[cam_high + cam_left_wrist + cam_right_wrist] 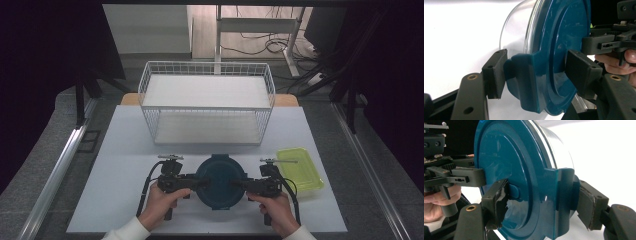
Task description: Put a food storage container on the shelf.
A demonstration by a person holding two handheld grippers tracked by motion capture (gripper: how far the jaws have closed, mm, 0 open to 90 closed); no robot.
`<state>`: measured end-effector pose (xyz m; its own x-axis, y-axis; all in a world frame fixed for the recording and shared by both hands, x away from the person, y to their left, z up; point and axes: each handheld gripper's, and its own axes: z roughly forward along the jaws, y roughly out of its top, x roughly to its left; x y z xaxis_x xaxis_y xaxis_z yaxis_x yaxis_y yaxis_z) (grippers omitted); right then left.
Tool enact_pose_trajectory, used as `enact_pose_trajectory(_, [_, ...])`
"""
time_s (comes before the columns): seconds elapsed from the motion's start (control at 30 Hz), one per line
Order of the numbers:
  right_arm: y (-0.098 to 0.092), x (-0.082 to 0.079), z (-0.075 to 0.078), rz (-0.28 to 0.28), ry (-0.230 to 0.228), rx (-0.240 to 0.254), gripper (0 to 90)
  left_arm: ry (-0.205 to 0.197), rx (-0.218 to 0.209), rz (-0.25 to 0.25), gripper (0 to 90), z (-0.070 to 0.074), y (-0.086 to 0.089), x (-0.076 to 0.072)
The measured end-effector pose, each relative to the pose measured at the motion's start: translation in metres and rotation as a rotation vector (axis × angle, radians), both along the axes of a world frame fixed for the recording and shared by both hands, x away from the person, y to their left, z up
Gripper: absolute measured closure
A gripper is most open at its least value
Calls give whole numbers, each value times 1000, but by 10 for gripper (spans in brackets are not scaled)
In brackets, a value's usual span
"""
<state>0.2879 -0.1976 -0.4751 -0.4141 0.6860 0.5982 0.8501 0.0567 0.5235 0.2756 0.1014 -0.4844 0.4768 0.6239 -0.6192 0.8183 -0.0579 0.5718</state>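
A round clear plastic container with a dark teal clip-on lid sits on the white table, near its front edge, between the two hands. The left gripper is clamped on the lid's left latch tab. The right gripper grips the opposite latch tab. A white wire basket stands behind, and a yellow-green plastic tray lies just right of the right gripper.

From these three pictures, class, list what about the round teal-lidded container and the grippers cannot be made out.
- Container's contents: high view, teal lid covers them.
- Left gripper: gripper view leaves unclear whether its pads press the lid's clip.
- Right gripper: same doubt.
- Green tub's contents: too small.
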Motion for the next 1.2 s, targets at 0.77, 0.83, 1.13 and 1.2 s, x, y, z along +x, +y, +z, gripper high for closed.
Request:
enact_pose_trajectory(0.77, [2, 5, 25, -2, -54, 1, 320, -60, 0, -17, 365, 25, 4, 9])
enact_pose_trajectory(0.83, [4, 7, 30, -1, -62, 0, 320, -68, 0, -18, 365, 30, 6, 11])
enact_pose_trajectory(1.13, [11, 16, 48, -2, -87, 12, 320, -98, 2, -6, 365, 50, 12, 19])
enact_pose_trajectory(1.2, [12, 18, 52, 1, -95, 11, 320, -102, 5, -10, 366, 54, 14, 20])
